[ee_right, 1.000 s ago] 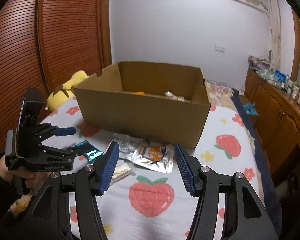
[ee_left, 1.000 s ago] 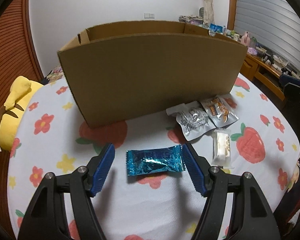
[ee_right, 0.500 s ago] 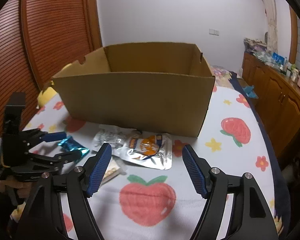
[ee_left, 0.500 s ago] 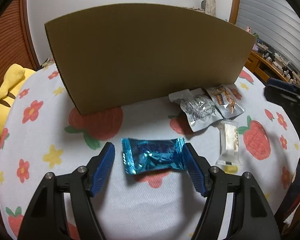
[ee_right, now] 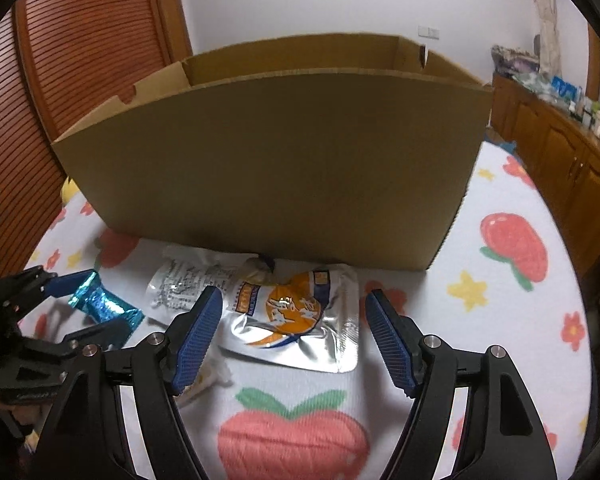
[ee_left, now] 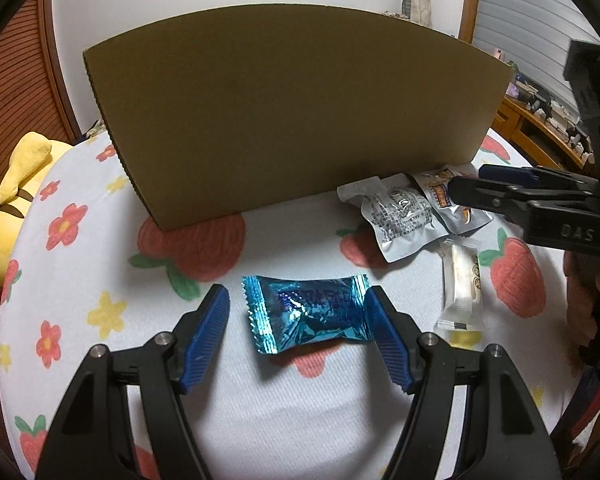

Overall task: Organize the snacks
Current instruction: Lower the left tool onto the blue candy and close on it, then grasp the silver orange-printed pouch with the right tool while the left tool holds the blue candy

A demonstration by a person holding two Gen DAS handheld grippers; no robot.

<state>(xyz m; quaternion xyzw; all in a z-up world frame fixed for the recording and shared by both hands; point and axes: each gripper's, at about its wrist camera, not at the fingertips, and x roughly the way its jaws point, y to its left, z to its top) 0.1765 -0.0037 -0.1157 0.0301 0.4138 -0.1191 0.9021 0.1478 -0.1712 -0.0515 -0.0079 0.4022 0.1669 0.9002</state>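
Note:
A shiny blue candy wrapper [ee_left: 308, 314] lies on the cloth between the open jaws of my left gripper [ee_left: 298, 304]; its right end touches the right finger. It also shows in the right wrist view [ee_right: 102, 304]. My right gripper [ee_right: 294, 304] is open, low over a silver pouch with an orange print [ee_right: 296, 316]. A second silver pouch [ee_right: 188, 280] lies to its left and a white wrapped bar [ee_left: 462, 284] lies nearby. The brown cardboard box [ee_right: 276, 168] stands just behind the snacks. The right gripper appears at the right of the left wrist view [ee_left: 500, 188].
The table [ee_left: 80, 240] is covered by a white cloth with strawberries and flowers. A yellow plush toy [ee_left: 12, 200] sits at its left edge. A wooden cabinet with clutter [ee_right: 560, 148] stands to the right. A ribbed wooden wall [ee_right: 80, 60] is on the left.
Both grippers have dropped lower and closer to the snacks. The box wall now fills more of each view. The right gripper has come over the orange-print pouch.

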